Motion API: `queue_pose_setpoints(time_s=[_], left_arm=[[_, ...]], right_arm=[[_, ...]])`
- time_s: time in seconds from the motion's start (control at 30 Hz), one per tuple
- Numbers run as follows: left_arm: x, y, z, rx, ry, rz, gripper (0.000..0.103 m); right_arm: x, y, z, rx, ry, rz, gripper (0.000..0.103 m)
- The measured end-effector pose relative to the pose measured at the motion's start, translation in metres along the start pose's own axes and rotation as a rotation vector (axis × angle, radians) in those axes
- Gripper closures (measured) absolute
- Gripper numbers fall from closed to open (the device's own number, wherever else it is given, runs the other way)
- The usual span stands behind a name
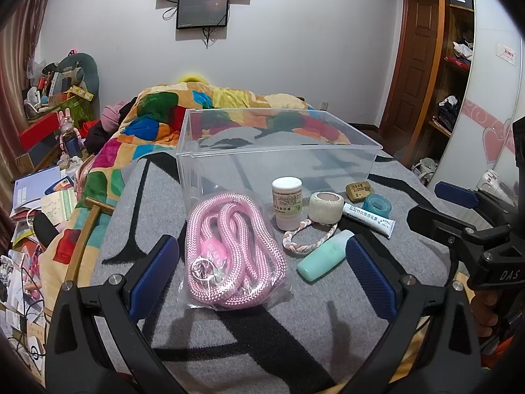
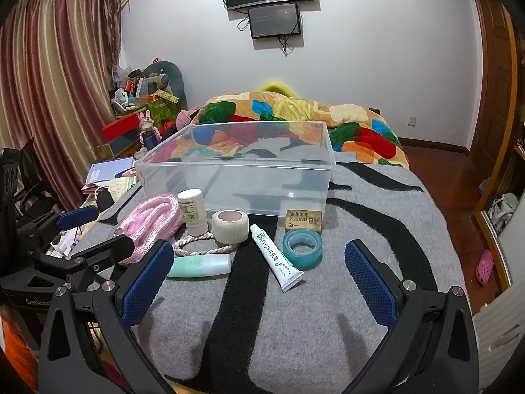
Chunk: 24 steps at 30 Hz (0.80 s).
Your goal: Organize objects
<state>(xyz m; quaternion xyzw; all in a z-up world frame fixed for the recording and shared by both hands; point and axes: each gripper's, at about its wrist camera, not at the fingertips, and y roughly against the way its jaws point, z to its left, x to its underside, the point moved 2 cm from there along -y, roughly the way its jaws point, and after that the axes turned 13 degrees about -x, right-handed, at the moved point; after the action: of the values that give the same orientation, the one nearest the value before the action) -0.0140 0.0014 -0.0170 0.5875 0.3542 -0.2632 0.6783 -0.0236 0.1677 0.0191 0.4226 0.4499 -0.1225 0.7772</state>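
A clear plastic bin [image 1: 279, 161] [image 2: 236, 177] stands empty on the grey striped blanket. In front of it lie a bagged pink rope [image 1: 229, 252] [image 2: 151, 220], a white bottle [image 1: 288, 202] [image 2: 193, 210], a bandage roll [image 1: 326, 207] [image 2: 229, 225], a white tube [image 1: 367, 218] [image 2: 275, 259], a teal tape roll [image 1: 377, 205] [image 2: 302, 248], an eraser [image 1: 359, 191] [image 2: 303, 220], a braided ring [image 1: 308, 239] [image 2: 203, 244] and a mint bottle [image 1: 325, 257] [image 2: 200, 264]. My left gripper [image 1: 262, 262] is open around the rope bag. My right gripper [image 2: 259, 269] is open, just short of the tube and tape.
A colourful quilt [image 1: 157, 115] [image 2: 295, 115] is heaped behind the bin. Clutter and papers [image 1: 39, 203] lie on the floor to the left, by a curtain [image 2: 49, 82]. A wardrobe [image 1: 459, 65] stands at the right. A wooden stick [image 1: 85, 229] lies at the bed's left edge.
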Motion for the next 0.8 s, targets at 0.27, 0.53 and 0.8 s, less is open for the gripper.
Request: queue_pose_setpoints(time_s=[0.27, 0.53, 0.8], left_arm=[[0.0007, -0.0001, -0.0001, 0.000, 0.000, 0.001, 0.000], [0.0008, -0.0002, -0.0001, 0.000, 0.000, 0.001, 0.000], [0.0017, -0.0004, -0.0002, 0.001, 0.001, 0.002, 0.000]], right_arm=[[-0.0004, -0.0004, 0.0004, 0.001, -0.001, -0.001, 0.000], [0.0005, -0.0006, 0.0018, -0.001, -0.001, -0.001, 0.000], [0.0016, -0.0006, 0.0020, -0.004, -0.005, -0.002, 0.000]])
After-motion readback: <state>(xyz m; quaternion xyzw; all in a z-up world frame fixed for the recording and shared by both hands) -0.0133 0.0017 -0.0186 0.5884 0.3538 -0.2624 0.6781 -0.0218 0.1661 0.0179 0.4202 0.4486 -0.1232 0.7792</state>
